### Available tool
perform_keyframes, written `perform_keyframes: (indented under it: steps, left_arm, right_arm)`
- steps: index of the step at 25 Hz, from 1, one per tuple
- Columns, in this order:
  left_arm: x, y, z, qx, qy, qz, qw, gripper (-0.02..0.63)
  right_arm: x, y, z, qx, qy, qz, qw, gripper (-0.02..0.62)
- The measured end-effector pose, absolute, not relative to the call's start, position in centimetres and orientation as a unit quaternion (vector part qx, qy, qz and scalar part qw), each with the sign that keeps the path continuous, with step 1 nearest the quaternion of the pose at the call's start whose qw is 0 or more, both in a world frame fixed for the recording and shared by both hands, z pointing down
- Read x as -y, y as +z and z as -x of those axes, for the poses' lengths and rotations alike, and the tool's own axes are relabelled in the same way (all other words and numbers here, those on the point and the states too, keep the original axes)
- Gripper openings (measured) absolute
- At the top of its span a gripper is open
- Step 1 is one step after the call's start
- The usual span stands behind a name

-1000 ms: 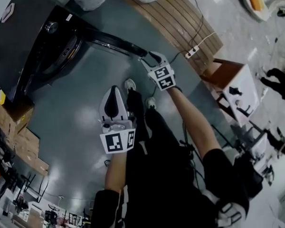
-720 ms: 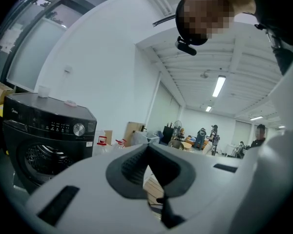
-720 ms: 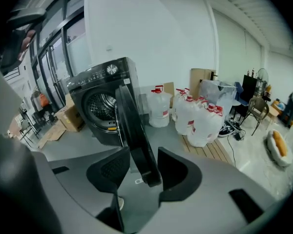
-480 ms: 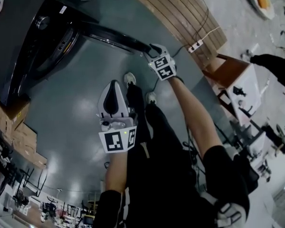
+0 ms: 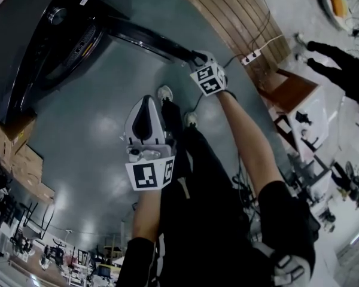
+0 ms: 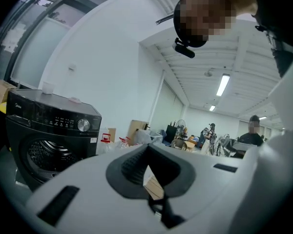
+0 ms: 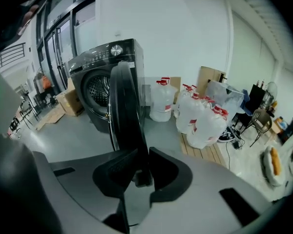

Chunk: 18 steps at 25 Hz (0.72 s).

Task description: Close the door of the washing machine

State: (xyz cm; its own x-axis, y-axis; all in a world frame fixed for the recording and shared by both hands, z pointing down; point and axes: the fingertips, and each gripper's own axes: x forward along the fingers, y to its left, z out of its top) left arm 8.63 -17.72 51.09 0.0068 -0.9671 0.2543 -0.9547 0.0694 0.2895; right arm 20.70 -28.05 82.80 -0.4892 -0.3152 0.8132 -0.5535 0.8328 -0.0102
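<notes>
The black washing machine [image 5: 42,34] stands at the upper left of the head view, its round door [image 5: 143,40] swung wide open towards me. My right gripper [image 5: 194,57] is at the door's free edge. In the right gripper view the dark door rim [image 7: 124,111] runs down between the jaws, which are closing on it with the pads [image 7: 115,172] against the rim. My left gripper [image 5: 145,100] hangs over the grey floor in front of me, shut and holding nothing. It points at the washing machine [image 6: 44,140].
Several large water jugs [image 7: 200,118] stand on a wooden slatted platform [image 5: 239,17] right of the machine. A power strip [image 5: 248,57] with its cable lies by the platform. Cardboard boxes [image 5: 18,154] sit at the left, a wooden stand [image 5: 290,94] at the right. My feet [image 5: 163,92] are below the door.
My right gripper has dropped onto the door's free edge and its jaws have narrowed round the rim. The left gripper has sunk a little.
</notes>
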Motion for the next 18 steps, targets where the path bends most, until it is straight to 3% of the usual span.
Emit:
perform_keyframes:
  steps: [18]
  left_arm:
    - [6.7,51.2,-8.2,0.763,-0.022,-0.619,0.185,0.003]
  right_arm:
    - [17.7,83.3,-16.6,0.868,0.133,-0.202,0.434,0.052]
